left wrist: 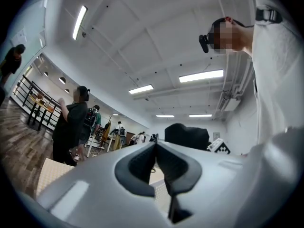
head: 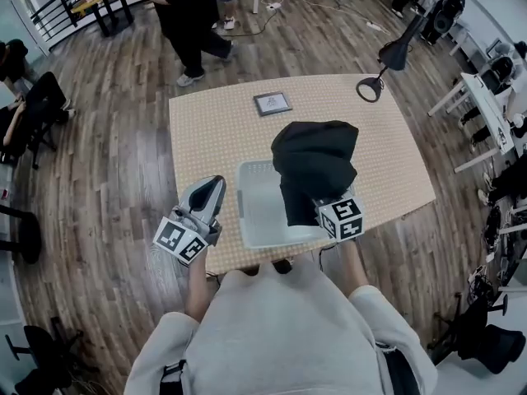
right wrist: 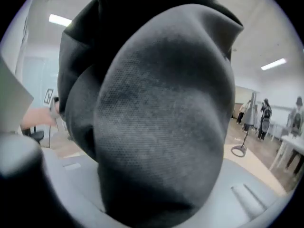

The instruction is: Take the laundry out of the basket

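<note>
Right gripper (head: 329, 208) clamped on the black garment (head: 314, 167), which hangs bunched directly over the basket (head: 249, 214). Left gripper (head: 203, 202), jaws together and empty, hovers just left of the basket.

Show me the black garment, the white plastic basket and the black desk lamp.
black garment (head: 317, 156), head view, bunched top
white plastic basket (head: 244, 208), head view, left wall
black desk lamp (head: 396, 54), head view, shade
</note>
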Demonstrator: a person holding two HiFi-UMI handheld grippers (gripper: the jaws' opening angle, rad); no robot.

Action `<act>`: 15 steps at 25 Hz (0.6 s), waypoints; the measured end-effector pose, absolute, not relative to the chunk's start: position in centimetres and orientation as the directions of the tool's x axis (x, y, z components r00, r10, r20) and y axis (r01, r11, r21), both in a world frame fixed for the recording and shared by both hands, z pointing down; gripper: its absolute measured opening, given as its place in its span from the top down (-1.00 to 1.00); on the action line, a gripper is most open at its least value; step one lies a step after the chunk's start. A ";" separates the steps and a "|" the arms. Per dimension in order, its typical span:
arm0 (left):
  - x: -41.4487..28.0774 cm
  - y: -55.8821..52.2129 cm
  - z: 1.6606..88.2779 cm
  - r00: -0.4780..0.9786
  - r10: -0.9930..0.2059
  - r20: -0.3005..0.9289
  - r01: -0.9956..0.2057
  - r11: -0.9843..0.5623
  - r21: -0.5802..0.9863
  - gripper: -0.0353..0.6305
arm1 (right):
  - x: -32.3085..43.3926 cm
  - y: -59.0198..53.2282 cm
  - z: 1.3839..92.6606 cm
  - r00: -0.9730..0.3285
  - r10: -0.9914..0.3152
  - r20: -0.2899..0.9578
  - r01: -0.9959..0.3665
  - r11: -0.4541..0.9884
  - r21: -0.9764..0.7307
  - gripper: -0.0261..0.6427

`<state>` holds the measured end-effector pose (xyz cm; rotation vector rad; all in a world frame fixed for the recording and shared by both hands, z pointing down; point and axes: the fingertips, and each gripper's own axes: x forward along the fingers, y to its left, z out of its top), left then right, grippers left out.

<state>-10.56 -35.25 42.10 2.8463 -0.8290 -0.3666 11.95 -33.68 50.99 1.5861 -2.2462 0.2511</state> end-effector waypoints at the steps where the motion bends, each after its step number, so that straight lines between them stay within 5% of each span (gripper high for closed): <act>1: -10.6 -35.1 42.1 0.822 -0.537 -0.188 -0.500 -0.839 0.214 0.86 | 11.9 -33.5 50.4 -0.311 -0.877 0.366 -0.942 0.336 0.004 0.48; 6: -11.1 -34.0 42.4 0.838 -0.513 -0.185 -0.476 -0.853 0.213 0.87 | 11.6 -32.3 49.4 -0.321 -0.910 0.261 -0.945 0.290 -0.150 0.48; 15: -10.0 -29.8 40.8 0.835 -0.510 -0.206 -0.481 -0.859 0.177 0.86 | 11.7 -28.0 47.5 -0.333 -0.927 0.174 -0.939 0.310 -0.147 0.48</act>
